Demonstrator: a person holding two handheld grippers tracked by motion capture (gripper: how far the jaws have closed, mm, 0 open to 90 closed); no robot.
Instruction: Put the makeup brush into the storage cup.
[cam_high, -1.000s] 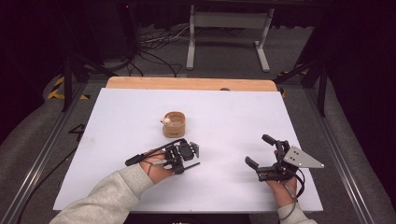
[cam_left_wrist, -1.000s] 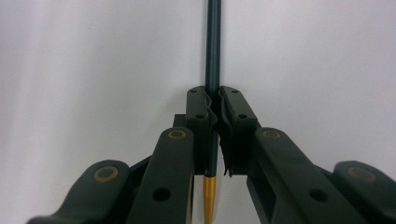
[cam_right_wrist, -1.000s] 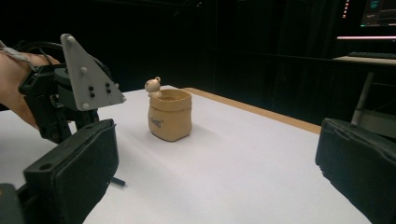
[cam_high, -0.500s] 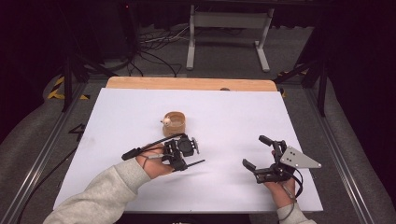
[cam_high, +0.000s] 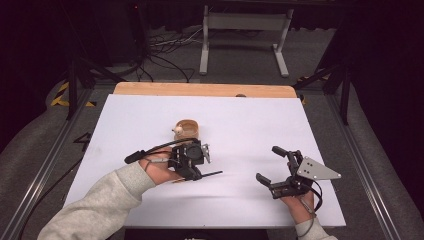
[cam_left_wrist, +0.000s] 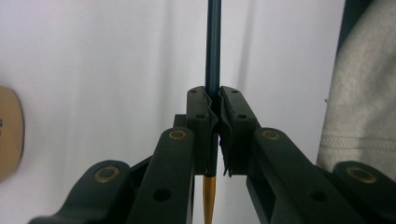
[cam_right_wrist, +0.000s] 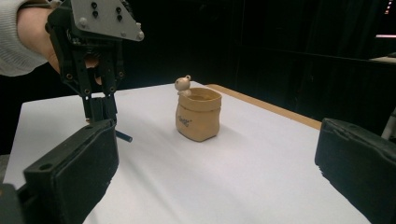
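A dark slim pen (cam_left_wrist: 213, 46) with a yellow end (cam_left_wrist: 208, 196) is pinched between the pads of my left gripper (cam_left_wrist: 213, 100), which is shut on it. In the high view the left gripper (cam_high: 192, 172) hangs above the white table (cam_high: 250, 120), pointing down, and the pen (cam_high: 210, 175) sticks out to the right. A small tan pouch-shaped cup (cam_high: 187, 130) with a tiny figure on its rim stands just beyond it. My right gripper (cam_high: 267, 163) rests at the near right, open and holding nothing. In the right gripper view I see the cup (cam_right_wrist: 198, 114) and the left gripper (cam_right_wrist: 103, 116).
A wooden strip (cam_high: 205, 90) runs along the table's far edge. Beyond it are a metal stand (cam_high: 242, 30) and floor cables (cam_high: 165, 45). Rails (cam_high: 45, 170) flank the table on both sides.
My left gripper has risen from the table with the pen in its jaws and drifted slightly toward the cup. The right gripper has stayed almost still.
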